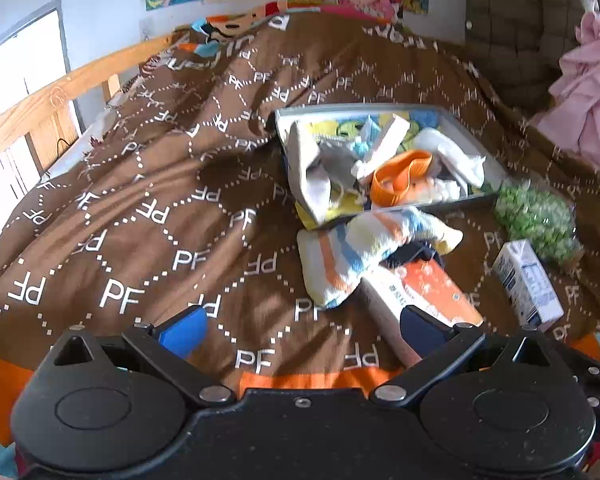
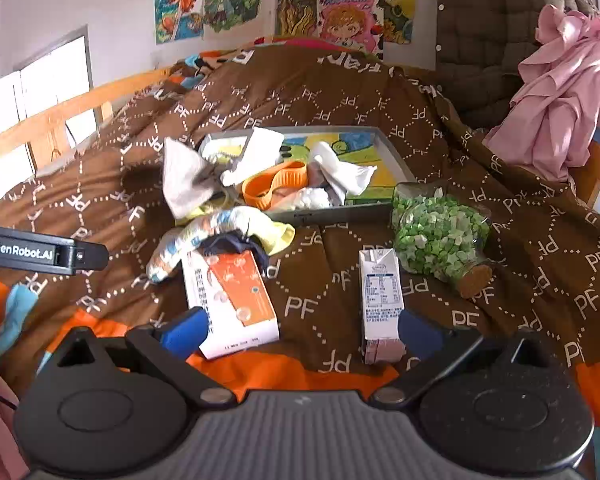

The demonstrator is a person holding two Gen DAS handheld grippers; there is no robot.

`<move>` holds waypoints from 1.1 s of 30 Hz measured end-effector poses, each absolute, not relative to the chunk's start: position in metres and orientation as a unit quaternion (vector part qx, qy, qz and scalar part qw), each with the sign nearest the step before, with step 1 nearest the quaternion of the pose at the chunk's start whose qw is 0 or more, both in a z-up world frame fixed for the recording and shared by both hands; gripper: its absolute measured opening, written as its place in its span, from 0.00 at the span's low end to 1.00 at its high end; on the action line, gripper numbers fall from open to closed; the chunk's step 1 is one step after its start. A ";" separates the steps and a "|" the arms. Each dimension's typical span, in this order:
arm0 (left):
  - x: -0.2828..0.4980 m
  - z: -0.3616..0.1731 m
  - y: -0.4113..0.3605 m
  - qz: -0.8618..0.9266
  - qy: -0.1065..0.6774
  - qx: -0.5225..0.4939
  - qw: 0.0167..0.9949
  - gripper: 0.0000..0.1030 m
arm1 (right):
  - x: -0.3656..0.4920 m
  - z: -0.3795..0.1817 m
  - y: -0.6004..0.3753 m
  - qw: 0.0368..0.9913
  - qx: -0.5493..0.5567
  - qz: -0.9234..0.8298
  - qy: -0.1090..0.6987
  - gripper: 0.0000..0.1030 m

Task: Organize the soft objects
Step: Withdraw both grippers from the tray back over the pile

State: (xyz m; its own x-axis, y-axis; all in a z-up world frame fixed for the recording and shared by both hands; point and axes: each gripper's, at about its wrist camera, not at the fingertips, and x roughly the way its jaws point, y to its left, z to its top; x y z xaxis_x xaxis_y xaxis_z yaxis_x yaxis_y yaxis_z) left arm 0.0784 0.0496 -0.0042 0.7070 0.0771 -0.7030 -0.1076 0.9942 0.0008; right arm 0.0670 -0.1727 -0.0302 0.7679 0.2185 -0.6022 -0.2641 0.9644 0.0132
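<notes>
A grey tray point(image 1: 472, 132) point(image 2: 392, 152) lies on the brown bed cover and holds white socks, a grey cloth point(image 2: 186, 182) and an orange band point(image 1: 400, 178) point(image 2: 276, 186). A striped sock point(image 1: 364, 248) point(image 2: 220, 228) lies in front of the tray, over a dark cloth point(image 2: 236, 244). My left gripper point(image 1: 304, 326) is open and empty, above the cover, short of the sock. My right gripper point(image 2: 304, 330) is open and empty, between the orange box and the milk carton.
An orange and white box point(image 1: 428, 292) point(image 2: 236, 300), a small milk carton point(image 1: 528, 284) point(image 2: 380, 300) and a jar of green stars point(image 1: 536, 220) point(image 2: 440, 236) lie near the tray. A pink garment point(image 2: 568, 92) hangs at right. A wooden rail point(image 1: 60, 92) runs at left.
</notes>
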 end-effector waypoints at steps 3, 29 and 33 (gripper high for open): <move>0.083 -0.009 0.047 0.051 0.395 -0.010 0.917 0.99 | 0.067 -0.032 -0.168 0.937 -0.047 0.135 0.317 1.00; 0.175 -0.036 0.053 -0.041 0.473 -0.018 0.880 0.99 | 0.111 -0.046 -0.151 0.912 -0.054 0.234 0.332 1.00; 0.194 -0.048 0.053 -0.052 0.467 -0.009 0.882 0.99 | 0.132 -0.052 -0.152 0.912 -0.042 0.228 0.339 1.00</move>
